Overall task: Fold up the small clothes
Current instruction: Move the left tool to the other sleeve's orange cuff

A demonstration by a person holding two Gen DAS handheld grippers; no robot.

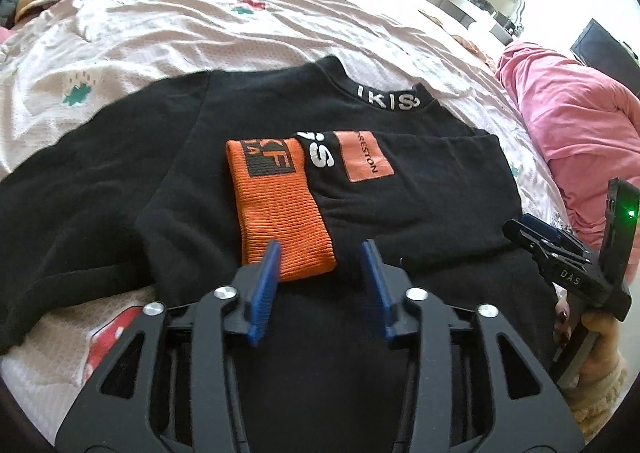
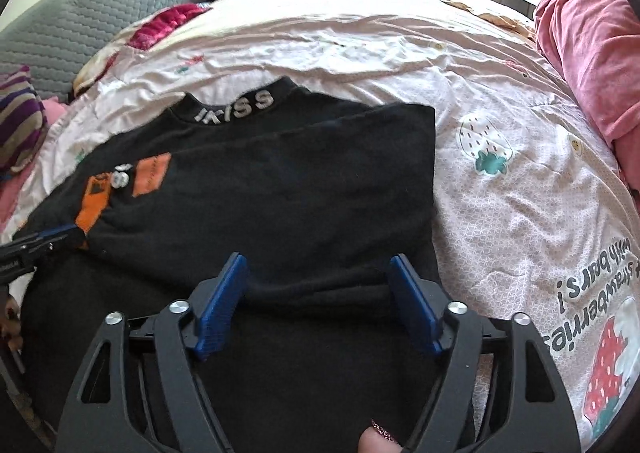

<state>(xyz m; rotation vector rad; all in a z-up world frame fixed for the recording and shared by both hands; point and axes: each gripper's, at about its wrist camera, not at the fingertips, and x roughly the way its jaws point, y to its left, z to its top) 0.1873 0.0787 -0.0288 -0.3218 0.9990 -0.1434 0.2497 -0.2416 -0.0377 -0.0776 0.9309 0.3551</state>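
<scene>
A bright bedroom holds a wide bed spread with a pale pink strawberry-print cotton sheet, a grey quilted headboard behind and a rumpled pink blanket off to the right side. Directly ahead of both grippers lies a small black long-sleeved knit top, flat on the bed, its collar lettered in white at the far end and its hem nearest the grippers. Its long axis runs away from the grippers, neck pointing toward the far side of the bed. One sleeve is already folded across the chest, its orange ribbed cuff lying just beyond the left gripper, whose blue pads stand apart over the cloth, gripping nothing. The right gripper is spread wide above the black fabric near the hem, also released; the person's thumb shows at its base. The other sleeve, far left of the left gripper, appears still spread out. The fold seems partway done. The next move likely calls for lowering onto a fabric edge and pinching it before carrying it over.
</scene>
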